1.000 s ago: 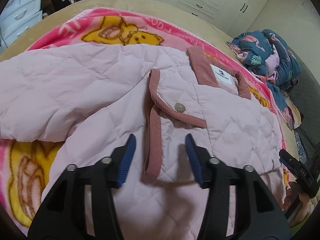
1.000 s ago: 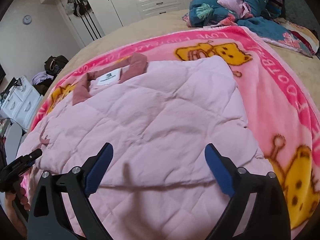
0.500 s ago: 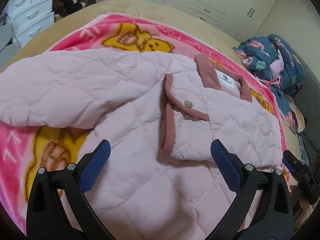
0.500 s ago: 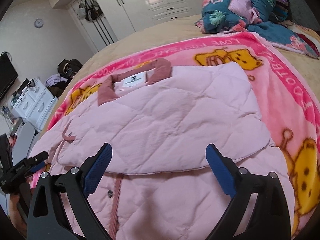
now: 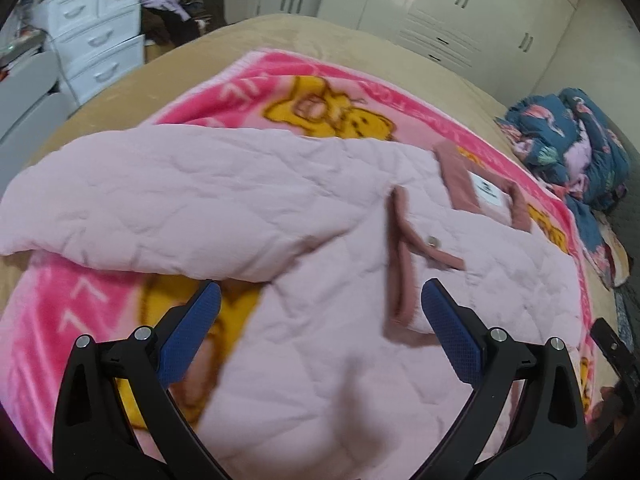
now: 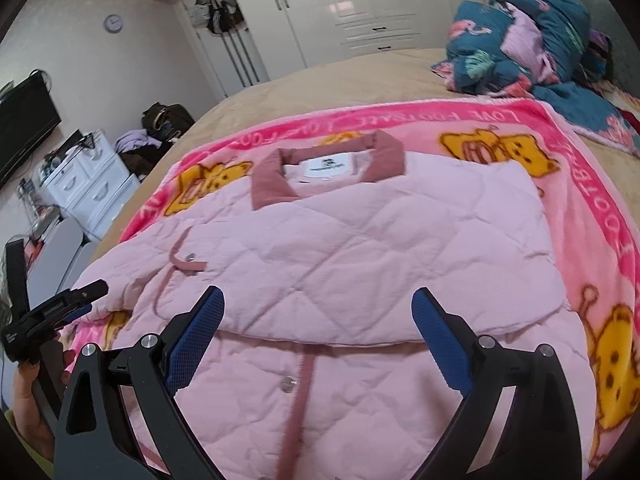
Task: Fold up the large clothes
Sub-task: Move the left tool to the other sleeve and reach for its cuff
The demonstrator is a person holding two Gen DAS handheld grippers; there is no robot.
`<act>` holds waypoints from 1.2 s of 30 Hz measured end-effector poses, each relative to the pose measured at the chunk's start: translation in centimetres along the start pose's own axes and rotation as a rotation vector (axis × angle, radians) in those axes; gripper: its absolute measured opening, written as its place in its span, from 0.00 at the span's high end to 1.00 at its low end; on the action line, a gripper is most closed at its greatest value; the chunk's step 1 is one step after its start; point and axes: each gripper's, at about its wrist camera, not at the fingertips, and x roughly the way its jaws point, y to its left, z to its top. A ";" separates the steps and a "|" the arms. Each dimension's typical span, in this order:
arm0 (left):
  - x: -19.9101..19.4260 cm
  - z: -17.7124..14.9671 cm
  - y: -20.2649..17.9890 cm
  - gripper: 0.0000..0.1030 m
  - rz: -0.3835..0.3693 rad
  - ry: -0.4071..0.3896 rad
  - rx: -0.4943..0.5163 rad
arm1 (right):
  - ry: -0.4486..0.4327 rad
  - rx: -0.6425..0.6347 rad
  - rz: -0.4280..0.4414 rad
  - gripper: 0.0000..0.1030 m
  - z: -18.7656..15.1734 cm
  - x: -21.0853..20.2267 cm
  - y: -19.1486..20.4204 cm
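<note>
Quilted matt cloth jacket (image 6: 360,248) w/ corduroy-looking collar (image 6: 272,184), fleecy blanket (image 6: 592,208).

Jacket (image 6: 360,248) lies on blanket (image 6: 592,208) on bed (image 6: 340,80), collar (image 6: 328,168) at far end. Bedding heap (image 6: 520,32) far right; drawers (image 6: 88,184) left; wardrobe (image 6: 360,0) behind.

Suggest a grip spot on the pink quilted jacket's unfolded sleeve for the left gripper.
Probably the loose end of the unfolded sleeve of the pink quilted jacket. It lies spread outward over the pink cartoon blanket, its padded lower edge free. The open left gripper could come from the blanket side, low, one finger under that edge, pinching the thin hem rather than the puffy middle.
</note>
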 end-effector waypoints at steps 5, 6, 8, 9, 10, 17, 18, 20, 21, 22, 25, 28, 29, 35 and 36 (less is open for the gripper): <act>-0.4 0.6 2.3 0.09 0.004 -0.002 -0.056 | 0.003 -0.043 0.026 0.09 0.4 0.4 2.7; -0.6 0.7 2.7 0.09 0.009 -0.007 -0.064 | 0.005 -0.054 0.035 0.09 0.5 0.5 3.4; -0.9 0.8 3.4 0.09 0.016 -0.014 -0.077 | 0.007 -0.073 0.046 0.09 0.6 0.8 4.5; -1.1 0.9 3.8 0.09 0.019 -0.021 -0.085 | 0.009 -0.084 0.053 0.09 0.7 0.9 5.1; -1.2 1.0 4.2 0.09 0.021 -0.026 -0.093 | 0.010 -0.092 0.058 0.09 0.7 1.0 5.6; -1.8 1.7 8.1 0.09 0.040 -0.036 -0.196 | 0.032 -0.155 0.105 0.09 0.3 2.3 9.6; -1.9 1.7 8.9 0.09 0.036 -0.038 -0.217 | 0.040 -0.166 0.115 0.09 0.1 2.6 10.3; -2.3 1.8 10.2 0.09 0.035 -0.046 -0.252 | 0.050 -0.175 0.129 0.09 -0.1 3.0 11.4; -2.4 1.8 10.7 0.09 0.039 -0.051 -0.265 | 0.055 -0.181 0.138 0.08 -0.2 3.3 12.1; -2.6 1.9 11.4 0.09 0.046 -0.055 -0.283 | 0.059 -0.188 0.146 0.08 -0.2 3.5 12.7; -2.8 1.8 13.2 0.09 0.055 -0.056 -0.330 | 0.065 -0.223 0.166 0.09 -0.4 3.9 14.8; -2.8 1.7 14.3 0.09 0.065 -0.050 -0.366 | 0.073 -0.269 0.183 0.09 -0.6 4.4 16.9; -2.8 1.7 14.7 0.09 0.064 -0.050 -0.376 | 0.077 -0.281 0.189 0.09 -0.7 4.6 17.5; -2.7 1.5 16.6 0.09 0.078 -0.048 -0.429 | 0.111 -0.343 0.225 0.09 -1.1 6.4 21.3; -2.6 1.4 17.0 0.09 0.081 -0.047 -0.442 | 0.119 -0.362 0.231 0.09 -1.3 6.8 22.2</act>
